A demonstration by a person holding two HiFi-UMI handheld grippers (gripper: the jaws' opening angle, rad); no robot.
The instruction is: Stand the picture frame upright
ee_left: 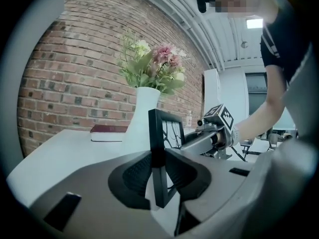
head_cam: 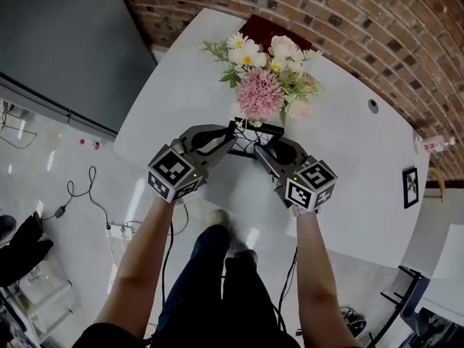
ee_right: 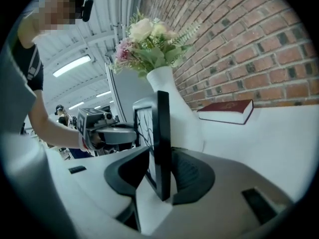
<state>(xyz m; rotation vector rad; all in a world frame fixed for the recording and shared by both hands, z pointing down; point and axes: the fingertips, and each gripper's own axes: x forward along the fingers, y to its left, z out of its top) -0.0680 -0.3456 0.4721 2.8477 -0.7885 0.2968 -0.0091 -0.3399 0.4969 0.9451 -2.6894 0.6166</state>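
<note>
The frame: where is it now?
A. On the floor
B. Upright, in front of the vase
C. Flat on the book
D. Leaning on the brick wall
B: the frame is upright with the white vase just behind it, and the book lies apart, near the wall.

Bright, even light; ceiling strip lights point(ee_right: 72, 65) blaze, glossy floor point(head_cam: 138, 194) throws glare, gripper views bow at black fisheye edges, left gripper point(ee_left: 159, 169) soft up close.
</note>
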